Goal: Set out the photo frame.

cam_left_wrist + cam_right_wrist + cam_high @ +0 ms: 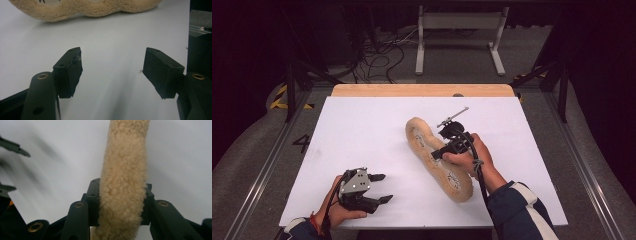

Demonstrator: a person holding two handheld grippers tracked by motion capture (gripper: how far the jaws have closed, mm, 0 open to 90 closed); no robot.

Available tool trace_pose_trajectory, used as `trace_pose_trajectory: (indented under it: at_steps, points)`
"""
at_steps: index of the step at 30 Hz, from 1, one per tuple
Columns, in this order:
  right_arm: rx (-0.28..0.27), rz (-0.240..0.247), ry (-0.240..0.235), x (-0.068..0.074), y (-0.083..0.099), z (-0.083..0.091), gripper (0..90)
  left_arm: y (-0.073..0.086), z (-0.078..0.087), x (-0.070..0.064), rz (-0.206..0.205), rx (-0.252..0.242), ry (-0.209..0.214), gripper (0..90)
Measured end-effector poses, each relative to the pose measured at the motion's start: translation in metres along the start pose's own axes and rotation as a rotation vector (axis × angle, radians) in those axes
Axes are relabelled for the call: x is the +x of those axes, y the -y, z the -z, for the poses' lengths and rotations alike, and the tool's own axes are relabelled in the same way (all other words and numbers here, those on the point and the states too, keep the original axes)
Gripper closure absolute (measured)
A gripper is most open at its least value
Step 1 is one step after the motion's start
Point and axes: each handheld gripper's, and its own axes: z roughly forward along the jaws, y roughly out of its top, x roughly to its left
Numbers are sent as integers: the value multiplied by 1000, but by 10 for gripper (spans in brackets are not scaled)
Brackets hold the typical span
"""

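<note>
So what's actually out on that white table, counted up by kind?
Fleecy tan plush thing, lying long across the white table: 1
Hand-held black grippers: 2, the left gripper open and holding nothing, the right gripper clamped on the plush's edge
Total: 3

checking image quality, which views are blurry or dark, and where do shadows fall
High view: evenly lit table, dark surroundings. Left gripper view: plush toy sharp, soft shadow beneath it. Right gripper view: toy sharp in the right gripper; motion-like smear at left edge.
</note>
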Motion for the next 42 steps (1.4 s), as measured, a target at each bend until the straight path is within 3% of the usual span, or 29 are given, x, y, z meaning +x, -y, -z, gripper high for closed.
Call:
trace_pose_trajectory:
  at_steps: [1,6,9,11,15,19,23,27,28,30,34,40,42]
  points:
    - [8,46,1,5,-1,1,647,0,0,0,1,-1,-1,323]
    - [21,109,-24,10,-3,4,651,0,1,4,18,2,-34,319]
    - [74,174,-19,10,-1,-1,648,0,-1,8,28,11,-58,302]
    - [63,179,-28,8,1,-1,644,-2,-4,18,48,7,-86,293]
    - [49,205,-26,7,3,-1,618,-6,-7,30,62,-1,-104,286]
    - [28,216,-1,8,6,0,466,-14,-14,53,102,-16,-161,248]
    - [9,208,44,5,12,5,400,-20,-24,71,164,-48,-164,217]
    - [-3,220,34,0,19,8,400,-28,-35,79,153,-38,-176,210]
    - [-5,215,39,-1,21,9,394,-30,-39,82,169,-41,-179,210]
    - [-44,207,56,-2,29,16,374,-34,-49,89,189,-44,-169,208]
    - [-99,213,67,-2,41,26,366,-38,-59,93,185,-42,-168,207]
    - [-254,176,205,-3,84,46,343,-45,-79,100,222,-44,-154,211]
    - [-302,162,213,-2,98,48,336,-49,-86,101,246,-43,-147,213]
